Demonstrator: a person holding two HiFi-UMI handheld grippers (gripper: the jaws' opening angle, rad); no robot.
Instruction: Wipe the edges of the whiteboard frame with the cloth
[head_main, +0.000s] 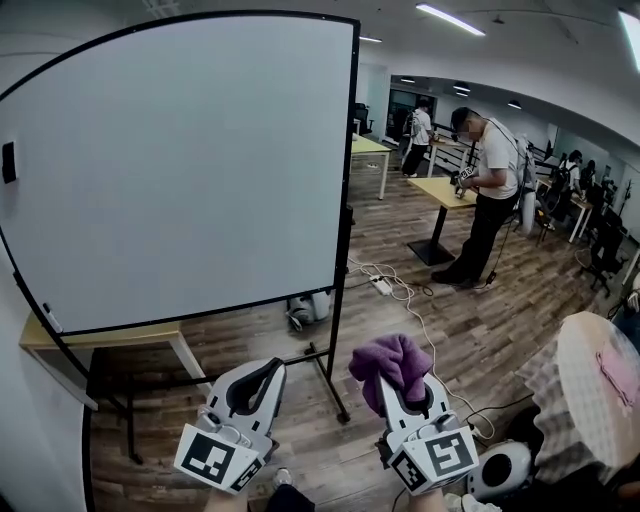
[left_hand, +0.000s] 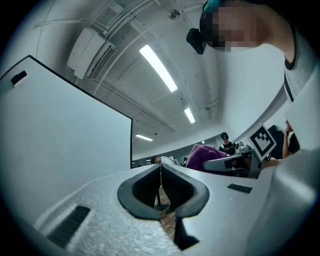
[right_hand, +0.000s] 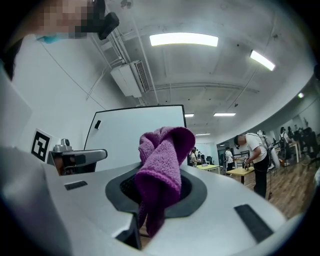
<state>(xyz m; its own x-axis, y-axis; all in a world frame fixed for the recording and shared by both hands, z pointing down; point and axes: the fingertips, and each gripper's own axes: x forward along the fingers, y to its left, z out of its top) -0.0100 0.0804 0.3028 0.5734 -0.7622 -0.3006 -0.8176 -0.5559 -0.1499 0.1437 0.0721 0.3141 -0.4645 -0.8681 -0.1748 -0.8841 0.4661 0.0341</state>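
A large whiteboard (head_main: 180, 160) with a thin black frame (head_main: 349, 150) stands on a wheeled stand ahead and to the left. My right gripper (head_main: 392, 372) is shut on a bunched purple cloth (head_main: 390, 360), held low and short of the board's lower right corner. The cloth (right_hand: 162, 167) sticks up from between the jaws in the right gripper view, with the whiteboard (right_hand: 130, 135) behind it. My left gripper (head_main: 262, 372) is shut with nothing in it, its jaws meeting in a thin line (left_hand: 160, 172). The whiteboard (left_hand: 60, 140) fills the left of its view.
A wooden desk (head_main: 100, 335) stands under the board's lower left. The stand's foot with a castor (head_main: 335, 395) is just ahead of my grippers. A power strip and white cable (head_main: 400, 295) trail over the wooden floor. A person (head_main: 485, 190) stands at a table to the right.
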